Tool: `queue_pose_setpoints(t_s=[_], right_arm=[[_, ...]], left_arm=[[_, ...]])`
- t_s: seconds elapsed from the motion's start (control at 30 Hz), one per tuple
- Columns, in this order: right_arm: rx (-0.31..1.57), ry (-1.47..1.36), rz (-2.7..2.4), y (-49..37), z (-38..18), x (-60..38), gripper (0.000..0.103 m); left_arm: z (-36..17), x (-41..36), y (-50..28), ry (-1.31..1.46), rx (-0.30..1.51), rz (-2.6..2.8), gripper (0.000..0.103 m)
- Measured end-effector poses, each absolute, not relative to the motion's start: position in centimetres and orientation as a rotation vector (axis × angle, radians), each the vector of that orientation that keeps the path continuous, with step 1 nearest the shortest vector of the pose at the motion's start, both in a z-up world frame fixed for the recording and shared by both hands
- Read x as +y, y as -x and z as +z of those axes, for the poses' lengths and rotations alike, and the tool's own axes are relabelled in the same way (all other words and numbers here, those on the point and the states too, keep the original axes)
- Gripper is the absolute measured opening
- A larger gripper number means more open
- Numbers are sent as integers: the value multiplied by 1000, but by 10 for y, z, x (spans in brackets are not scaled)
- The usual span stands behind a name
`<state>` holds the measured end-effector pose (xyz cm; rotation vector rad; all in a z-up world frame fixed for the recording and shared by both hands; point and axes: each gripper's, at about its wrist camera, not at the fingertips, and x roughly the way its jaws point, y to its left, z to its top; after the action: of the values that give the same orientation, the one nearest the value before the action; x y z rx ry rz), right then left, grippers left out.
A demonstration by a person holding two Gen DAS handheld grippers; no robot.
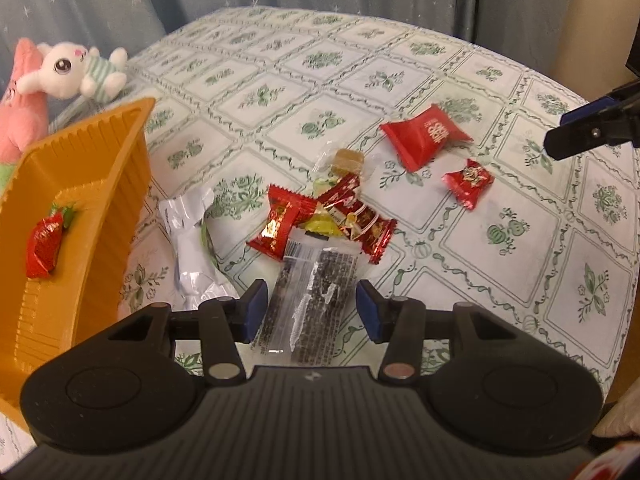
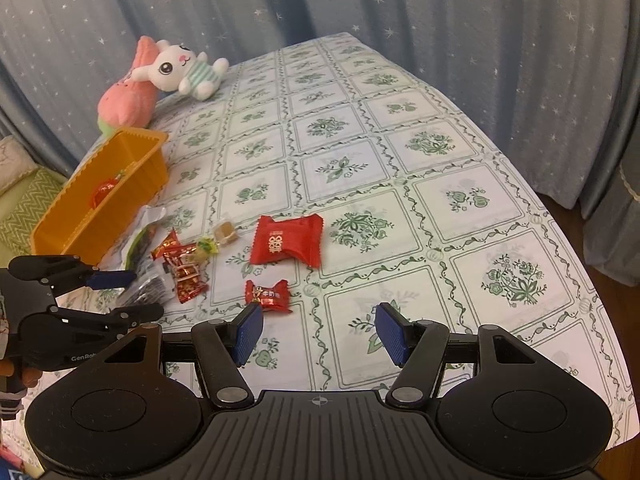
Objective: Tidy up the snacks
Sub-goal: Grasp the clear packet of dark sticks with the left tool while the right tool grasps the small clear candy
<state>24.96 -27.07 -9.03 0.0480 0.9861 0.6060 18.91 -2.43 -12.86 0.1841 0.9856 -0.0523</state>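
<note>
Currently the left gripper (image 1: 307, 309), jaws apart and empty, straddles a light, crinkly, slippery clear packet (image 1: 310, 300); pinch its flat middle, while the right gripper (image 2: 318, 334) hangs open, empty

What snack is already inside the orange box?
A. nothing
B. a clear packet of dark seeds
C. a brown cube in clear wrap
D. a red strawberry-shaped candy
D: one red strawberry-shaped candy with a green top lies in the orange box; the other snacks are on the tablecloth.
</note>
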Motion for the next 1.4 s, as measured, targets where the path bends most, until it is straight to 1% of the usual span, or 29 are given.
queue_pose_setpoints(t_s=[0.1, 0.27, 0.3, 0.7, 1.1, 1.17, 1.23, 1.4], right_arm=[[988, -48, 604, -251, -92, -270, 62], [992, -39, 614, -255, -94, -264, 62], [992, -37, 618, -255, -94, -263, 62], [921, 58, 740, -270, -92, -233, 62], [842, 231, 948, -291, -106, -170, 62], [840, 256, 971, -295, -112, -160, 59], [850, 279, 986, -299, -117, -152, 48], [859, 324, 1015, -307, -128, -136, 42]], left_arm=[[-129, -21, -192, -158, 993, -57, 48], [-129, -18, -190, -124, 990, -64, 37], [-129, -18, -189, -119, 989, -59, 36], [-108, -7, -159, 1, 955, 33, 35], [-77, 18, -117, 107, 898, 252, 35], [-75, 23, -109, 126, 893, 286, 35], [-73, 26, -102, 148, 891, 318, 35], [-70, 30, -85, 181, 884, 384, 35]])
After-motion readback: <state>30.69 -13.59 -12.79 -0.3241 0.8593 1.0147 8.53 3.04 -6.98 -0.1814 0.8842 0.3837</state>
